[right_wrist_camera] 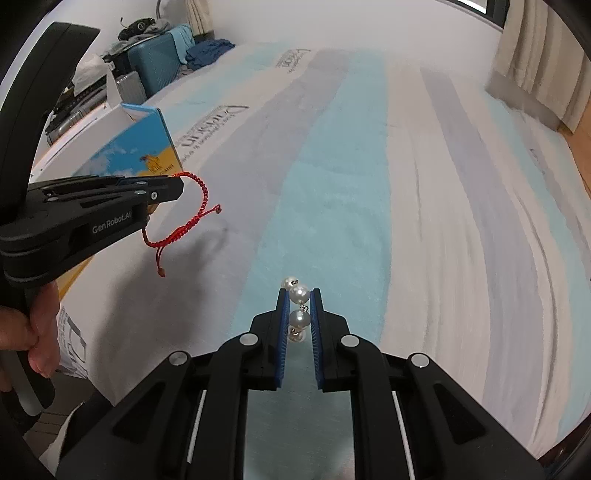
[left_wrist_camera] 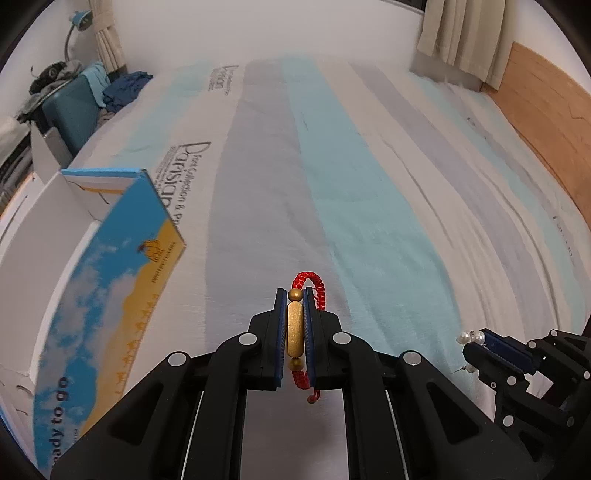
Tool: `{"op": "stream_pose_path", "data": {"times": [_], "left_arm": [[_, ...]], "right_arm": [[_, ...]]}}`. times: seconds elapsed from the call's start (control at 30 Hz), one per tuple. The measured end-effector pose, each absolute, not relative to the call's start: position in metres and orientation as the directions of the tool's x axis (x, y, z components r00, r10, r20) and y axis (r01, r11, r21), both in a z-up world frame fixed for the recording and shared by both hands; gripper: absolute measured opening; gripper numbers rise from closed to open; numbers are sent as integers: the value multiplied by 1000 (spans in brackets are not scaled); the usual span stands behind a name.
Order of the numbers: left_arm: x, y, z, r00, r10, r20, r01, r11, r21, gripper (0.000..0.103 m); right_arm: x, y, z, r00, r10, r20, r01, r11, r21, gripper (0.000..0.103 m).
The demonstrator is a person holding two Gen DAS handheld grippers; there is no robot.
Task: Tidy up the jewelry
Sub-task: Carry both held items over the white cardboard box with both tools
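My left gripper (left_wrist_camera: 295, 295) is shut on a red cord bracelet (left_wrist_camera: 295, 328) with a gold bar and gold beads, held above the striped bedsheet. The bracelet's red loop (right_wrist_camera: 192, 218) hangs from the left gripper (right_wrist_camera: 173, 188) in the right wrist view. My right gripper (right_wrist_camera: 299, 295) is shut on a pearl earring (right_wrist_camera: 299, 306) made of a few white pearls on small metal links. The right gripper (left_wrist_camera: 476, 341) with the pearls (left_wrist_camera: 469, 336) shows at the lower right of the left wrist view.
An open blue and yellow cardboard box (left_wrist_camera: 110, 266) with white flaps stands at the left on the bed (left_wrist_camera: 369, 166); it also shows in the right wrist view (right_wrist_camera: 140, 147). A teal suitcase (right_wrist_camera: 159, 70) and clothes lie beyond. Curtains (left_wrist_camera: 461, 33) and wooden floor (left_wrist_camera: 546, 110) are at right.
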State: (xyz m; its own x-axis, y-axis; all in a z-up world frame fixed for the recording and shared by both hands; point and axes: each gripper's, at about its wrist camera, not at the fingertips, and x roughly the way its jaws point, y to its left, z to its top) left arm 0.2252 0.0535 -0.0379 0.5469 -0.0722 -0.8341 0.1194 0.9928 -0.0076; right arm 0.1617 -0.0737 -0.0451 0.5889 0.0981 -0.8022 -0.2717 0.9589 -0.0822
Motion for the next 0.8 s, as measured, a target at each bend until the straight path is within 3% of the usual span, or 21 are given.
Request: {"op": "stream_pose_path", "data": {"times": [0.8], "left_arm": [[195, 162, 46, 634, 36, -773, -18, 999, 32, 8]], "right_arm": [[168, 41, 22, 660, 205, -723, -403, 909, -110, 10]]}}
